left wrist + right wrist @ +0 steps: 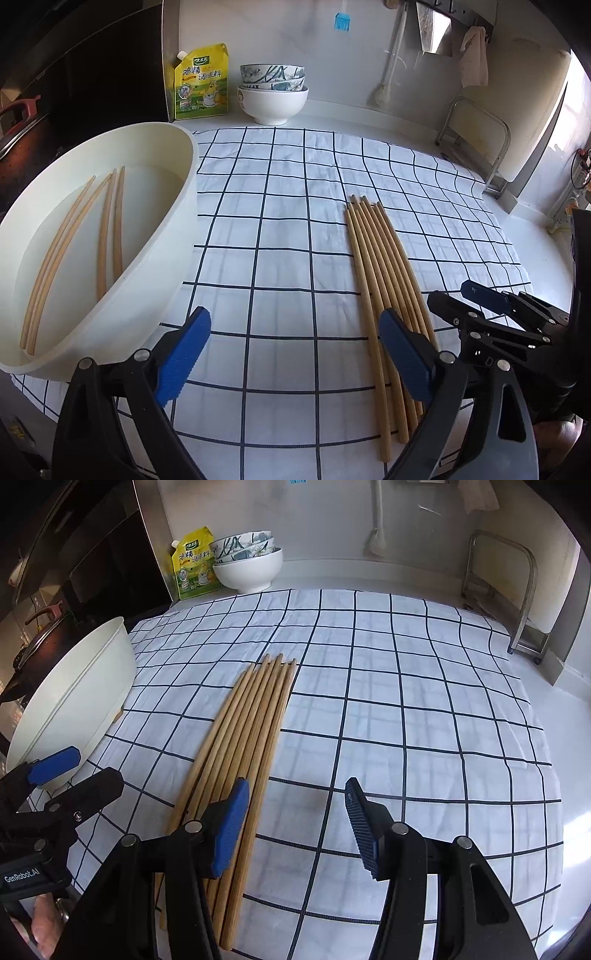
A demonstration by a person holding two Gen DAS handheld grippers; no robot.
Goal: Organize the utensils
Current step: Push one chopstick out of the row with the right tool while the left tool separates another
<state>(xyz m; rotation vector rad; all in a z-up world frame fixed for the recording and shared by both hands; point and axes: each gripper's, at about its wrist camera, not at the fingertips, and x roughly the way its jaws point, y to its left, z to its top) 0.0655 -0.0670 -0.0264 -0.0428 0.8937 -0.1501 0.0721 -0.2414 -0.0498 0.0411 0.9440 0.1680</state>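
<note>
A white cloth (295, 206) with a dark grid covers the desk (369, 114). A row of bare wooden chopsticks (384, 280) lies on it, packed side by side and touching, their tips toward 12 o'clock. In the left wrist view they sit at about 4 o'clock from the middle of the picture; in the right wrist view the same row (243, 738) runs from the centre down to 7 o'clock.

At 9 o'clock in the left wrist view stands a white oval tub (159, 266) on the cloth, with four more chopsticks (110, 229) lying loose on its floor, two pairs slightly apart.

The left claw (295, 354) is spread wide with nothing between its blue pads (181, 362); its right pad hangs over the near ends of the row on the cloth, and contact cannot be told. The right claw (295, 823) stands about half spread and pinches nothing; its left pad (229, 830) lies over the right side of the row, its other pad over bare cloth.

At 11 o'clock on the desk, against the wall, a yellow pouch (201, 83) stands just beside a stack of bowls (272, 92). A metal rack (476, 147) stands at 2 o'clock.
</note>
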